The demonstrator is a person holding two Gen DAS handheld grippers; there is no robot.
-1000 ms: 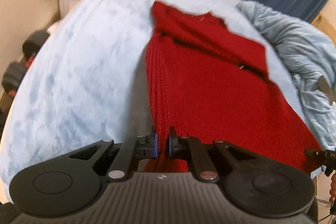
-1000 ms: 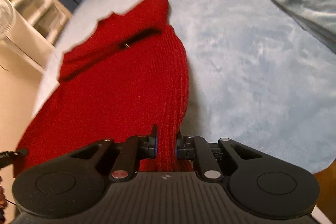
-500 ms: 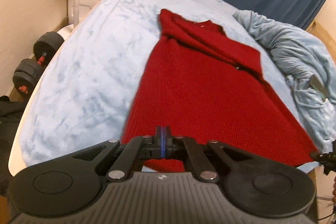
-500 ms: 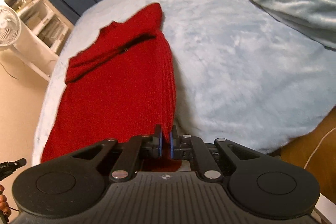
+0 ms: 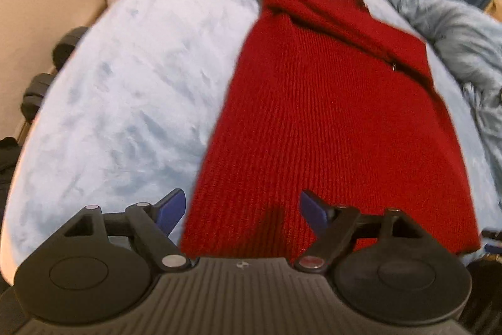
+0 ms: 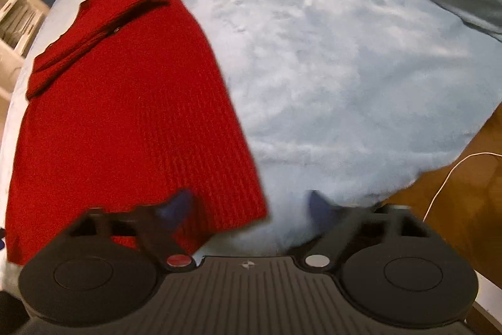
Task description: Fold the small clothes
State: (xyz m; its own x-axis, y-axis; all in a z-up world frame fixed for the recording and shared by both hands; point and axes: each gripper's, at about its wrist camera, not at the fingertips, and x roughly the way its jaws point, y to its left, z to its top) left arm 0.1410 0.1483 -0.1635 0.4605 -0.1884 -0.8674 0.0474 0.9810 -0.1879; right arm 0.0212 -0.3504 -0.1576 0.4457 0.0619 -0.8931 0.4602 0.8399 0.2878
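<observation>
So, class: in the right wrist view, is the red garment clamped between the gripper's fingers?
No: the right gripper is opening, and the red garment lies flat, unpinched.

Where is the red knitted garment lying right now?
The red knitted garment lies flat on the pale blue fleece bed cover, hem nearest both cameras, with the crumpled blue-grey blanket beyond its right edge in the left wrist view.

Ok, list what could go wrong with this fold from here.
1. The red knit garment lies near the bed edge; its hem could slide off.
2. Left gripper and right gripper jaws are opening over the hem corners, so the cloth may settle crooked.
3. The folded top band looks slanted; later folds may come out uneven.
</observation>
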